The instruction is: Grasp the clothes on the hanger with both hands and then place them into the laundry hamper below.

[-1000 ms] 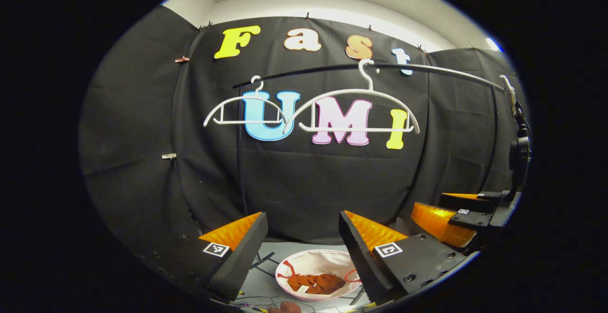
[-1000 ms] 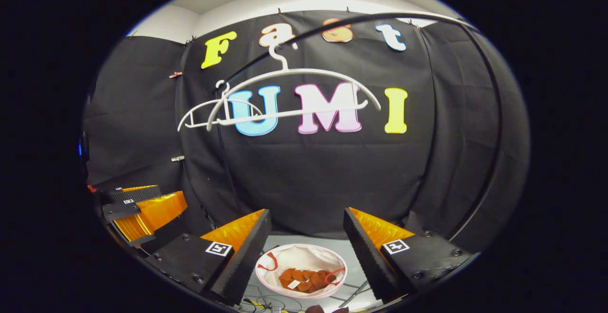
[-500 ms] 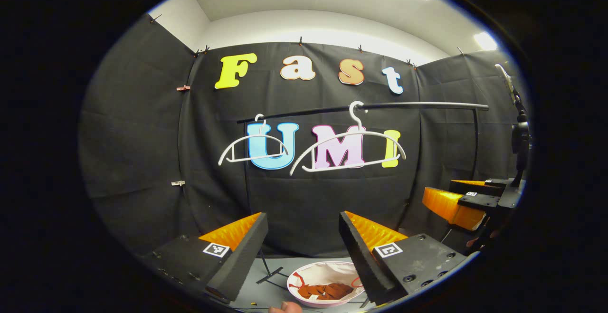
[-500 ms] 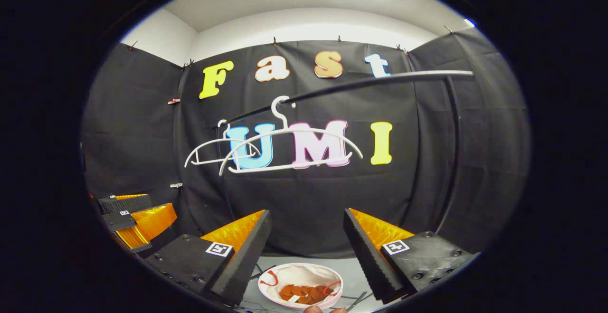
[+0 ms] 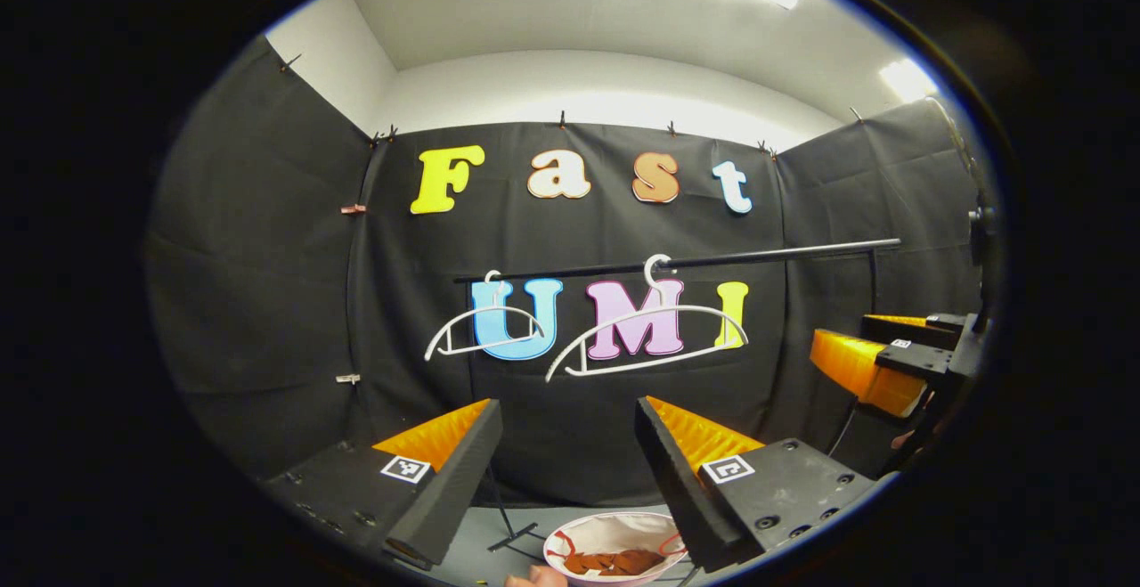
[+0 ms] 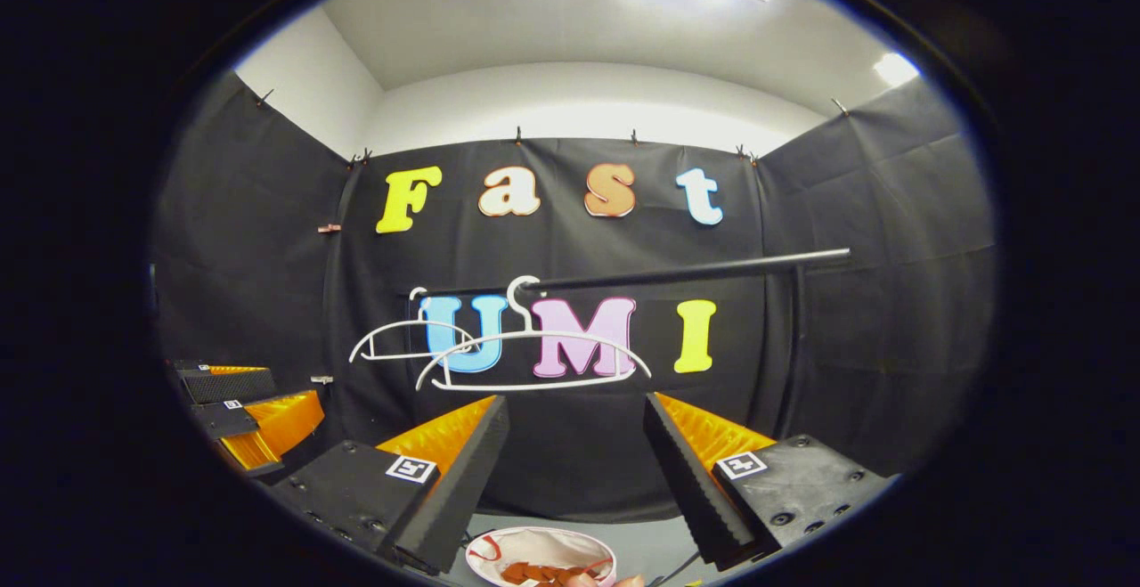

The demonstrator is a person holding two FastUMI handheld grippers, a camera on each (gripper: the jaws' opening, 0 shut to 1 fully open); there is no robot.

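both hand-held grippers (image 5: 568, 444) (image 6: 574, 444) open, empty, pulled back; hangers (image 5: 646, 338) bare, clothes (image 5: 614, 561) in hamper (image 5: 570, 541): done.

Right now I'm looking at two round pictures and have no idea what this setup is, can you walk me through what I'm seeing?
A person holds a pair of tongs in each hand, and a camera rides on each pair. The left gripper view looks past the left tongs; the right tongs show off to the side. The right gripper view looks past the right tongs. Both pairs are open and hold nothing. Ahead, two bare white hangers hang on a dark rail. Below stands a white hamper with rust-coloured clothes inside.
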